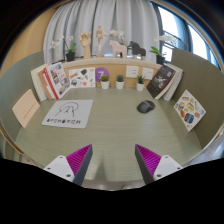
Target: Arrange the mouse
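A dark mouse (pixel 146 106) lies on the pale green table (pixel 115 125), to the right of a white mouse mat (pixel 68 113) with dark lettering. My gripper (pixel 112 160) is well short of both, above the near part of the table. Its fingers (pixel 76 160) with magenta pads are spread wide apart, with nothing between them. The mouse is far ahead and slightly right of the fingers.
Books and leaflets lean along the table's left (pixel 52 80) and right (pixel 165 82) sides, with another at the far right (pixel 189 109). Small potted plants (pixel 120 82) stand at the back edge. Wooden figures (pixel 118 47) and plants stand on the window sill behind.
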Motion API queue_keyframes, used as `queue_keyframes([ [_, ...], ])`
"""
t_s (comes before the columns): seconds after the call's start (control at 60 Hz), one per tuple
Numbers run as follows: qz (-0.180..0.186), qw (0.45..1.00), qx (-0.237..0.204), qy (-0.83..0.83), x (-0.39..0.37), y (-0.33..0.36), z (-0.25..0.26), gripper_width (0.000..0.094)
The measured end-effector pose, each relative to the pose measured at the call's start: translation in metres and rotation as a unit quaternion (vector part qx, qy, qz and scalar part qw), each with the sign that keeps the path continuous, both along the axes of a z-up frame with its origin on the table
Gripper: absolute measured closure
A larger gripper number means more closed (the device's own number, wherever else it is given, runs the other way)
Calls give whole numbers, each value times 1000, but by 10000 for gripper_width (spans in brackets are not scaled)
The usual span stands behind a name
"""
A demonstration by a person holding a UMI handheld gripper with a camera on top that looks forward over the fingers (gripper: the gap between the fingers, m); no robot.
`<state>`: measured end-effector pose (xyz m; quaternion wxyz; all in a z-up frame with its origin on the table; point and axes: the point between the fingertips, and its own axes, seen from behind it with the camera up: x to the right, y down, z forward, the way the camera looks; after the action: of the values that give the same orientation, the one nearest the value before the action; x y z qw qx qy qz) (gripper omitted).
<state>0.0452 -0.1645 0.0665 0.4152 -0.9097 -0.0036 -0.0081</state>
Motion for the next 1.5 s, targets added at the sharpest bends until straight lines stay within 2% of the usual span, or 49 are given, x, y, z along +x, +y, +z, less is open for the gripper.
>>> queue_keyframes([
  [0.2, -52, 998, -22, -9, 81, 46, -33, 78],
  [0.383, -73, 997, -34, -5, 129, 115, -52, 76],
  [0.75, -46, 997, -59, -8, 163, 243, -76, 78],
  [0.85, -30, 998, -59, -7, 165, 267, -77, 104],
  [1.017, -11, 998, -60, -10, 160, 294, -77, 255],
  [1.133, 4, 998, -60, -11, 155, 304, -78, 432],
  [1.233, 14, 998, -63, -11, 152, 307, -78, 461],
  [1.35, 12, 997, -73, -1, 151, 307, -79, 545],
  [1.467, 11, 995, -100, -7, 151, 306, -79, 642],
  [1.5, 9, 994, -105, -4, 151, 306, -79, 642],
])
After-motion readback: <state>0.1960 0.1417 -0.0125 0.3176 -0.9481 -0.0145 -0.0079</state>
